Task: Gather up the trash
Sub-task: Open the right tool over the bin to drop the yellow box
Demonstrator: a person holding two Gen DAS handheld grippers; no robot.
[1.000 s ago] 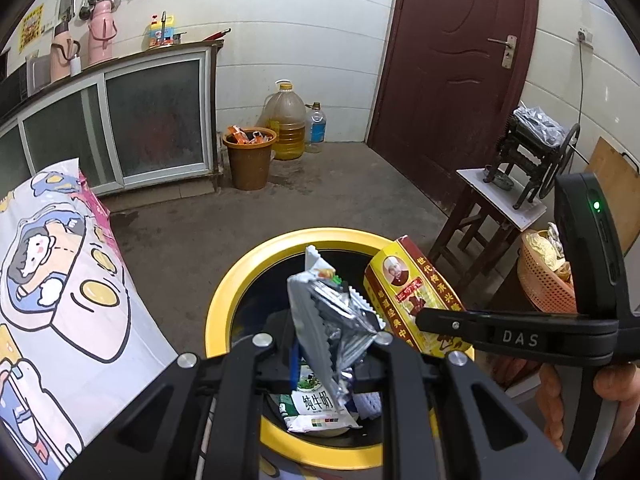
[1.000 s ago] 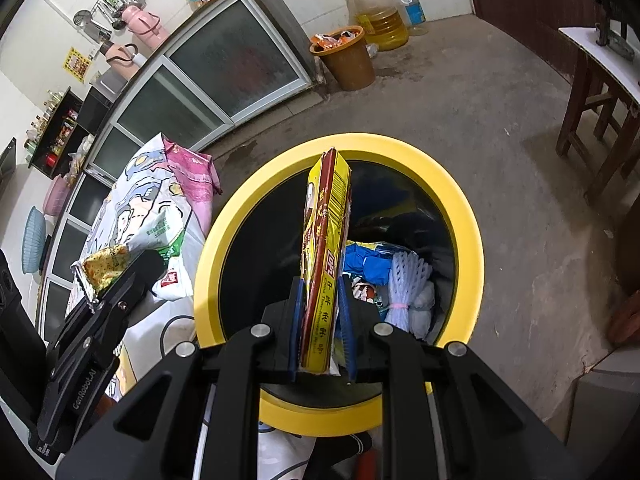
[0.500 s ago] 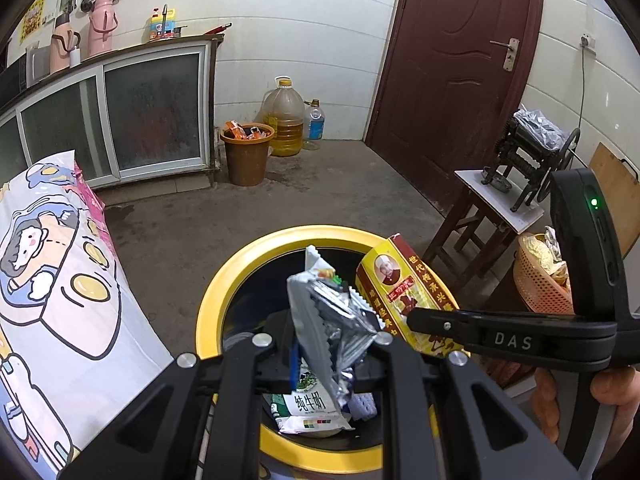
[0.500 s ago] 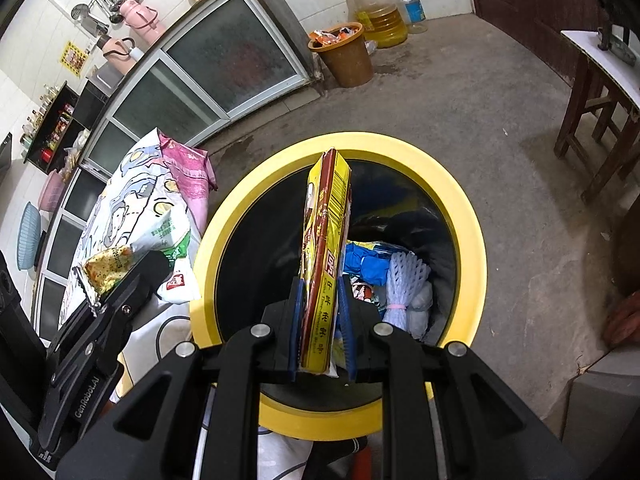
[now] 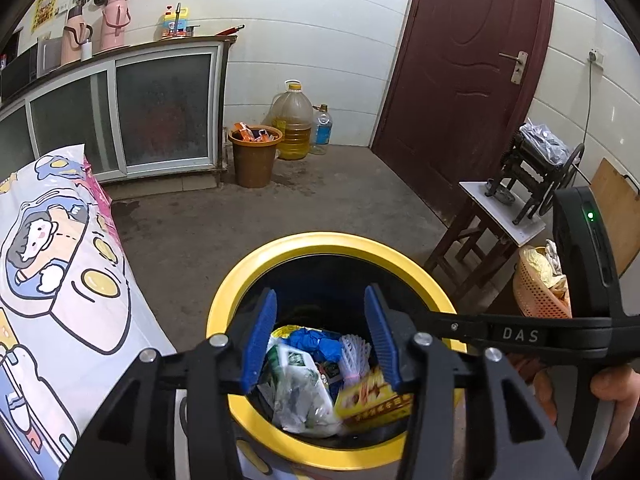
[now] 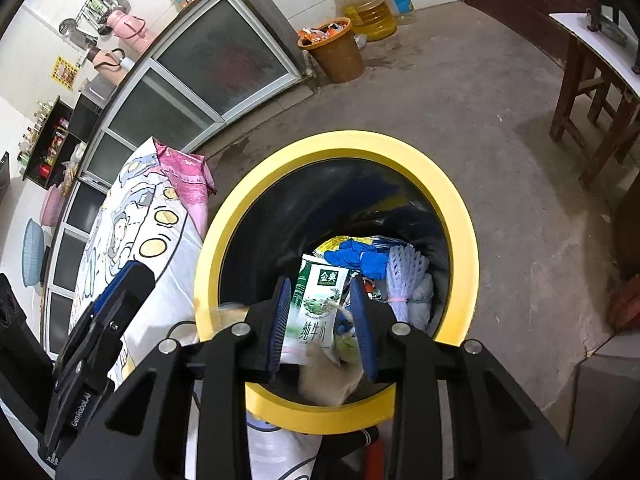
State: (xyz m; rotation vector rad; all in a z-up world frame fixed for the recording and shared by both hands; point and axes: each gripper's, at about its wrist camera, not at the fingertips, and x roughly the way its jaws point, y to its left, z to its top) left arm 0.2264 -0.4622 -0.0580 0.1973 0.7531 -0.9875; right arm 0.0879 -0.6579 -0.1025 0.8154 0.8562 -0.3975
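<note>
the yellow-rimmed bin (image 6: 460, 216) mouth gapes open below; cartoon-print bedding (image 5: 60, 280) crowds its left edge.

I see yellow-rimmed black bin (image 6: 460, 216) on floor w/ trash inside: milk carton (image 6: 318, 300), blue gloves (image 6: 356, 258), yellow-red packet (image 5: 374, 400), white foam net (image 6: 404, 276).
</note>
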